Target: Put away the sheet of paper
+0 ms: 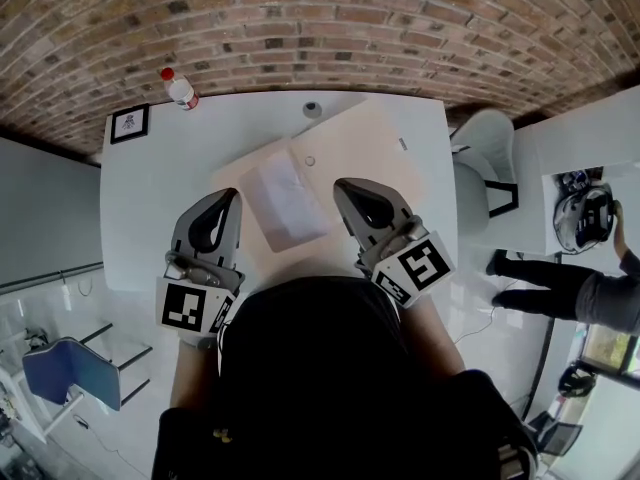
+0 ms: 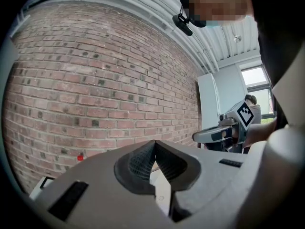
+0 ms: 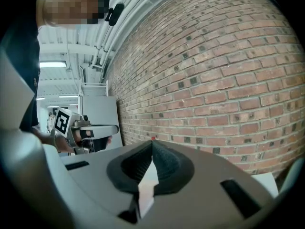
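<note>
A white sheet of paper lies flat on a beige folder in the middle of the white table. My left gripper hovers just left of the sheet, and its fingertips meet with nothing between them. Just right of the sheet is my right gripper, also shut and empty. Both point away from me toward the brick wall. Each gripper view shows the other gripper off to the side.
A bottle with a red cap and a small framed picture stand at the table's far left. A small grey round object sits at the far edge. A white chair stands to the right, and a person beyond it.
</note>
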The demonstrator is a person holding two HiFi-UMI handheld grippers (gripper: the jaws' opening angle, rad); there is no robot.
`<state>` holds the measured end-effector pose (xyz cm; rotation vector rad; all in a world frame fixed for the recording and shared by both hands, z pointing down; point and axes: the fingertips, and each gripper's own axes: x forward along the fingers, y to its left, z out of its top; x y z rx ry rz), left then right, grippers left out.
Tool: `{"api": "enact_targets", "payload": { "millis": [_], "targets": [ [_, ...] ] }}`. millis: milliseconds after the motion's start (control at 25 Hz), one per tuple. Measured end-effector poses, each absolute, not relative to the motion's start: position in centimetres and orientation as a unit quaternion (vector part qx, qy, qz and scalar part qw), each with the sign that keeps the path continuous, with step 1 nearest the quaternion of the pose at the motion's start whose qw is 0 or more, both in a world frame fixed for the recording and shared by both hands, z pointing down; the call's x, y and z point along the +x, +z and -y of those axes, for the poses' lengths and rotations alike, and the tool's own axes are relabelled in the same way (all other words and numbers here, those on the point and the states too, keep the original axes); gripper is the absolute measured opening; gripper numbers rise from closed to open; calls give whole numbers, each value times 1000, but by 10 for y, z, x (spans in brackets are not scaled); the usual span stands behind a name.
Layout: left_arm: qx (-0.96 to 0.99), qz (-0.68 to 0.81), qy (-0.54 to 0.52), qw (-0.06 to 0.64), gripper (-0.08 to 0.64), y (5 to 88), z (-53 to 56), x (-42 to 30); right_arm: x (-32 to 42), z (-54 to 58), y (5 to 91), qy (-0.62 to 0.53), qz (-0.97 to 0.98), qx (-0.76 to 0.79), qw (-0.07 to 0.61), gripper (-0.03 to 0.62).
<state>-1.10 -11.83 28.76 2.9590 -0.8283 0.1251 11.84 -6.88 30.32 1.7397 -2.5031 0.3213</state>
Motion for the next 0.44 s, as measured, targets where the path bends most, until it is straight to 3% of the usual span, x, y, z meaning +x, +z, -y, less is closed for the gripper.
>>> {"api": "enact_targets", "payload": {
  "millis": [440],
  "targets": [
    [957,285,49,37,3,291,117,-16,121,68,305,113,818,564,34,9]
  ]
}}
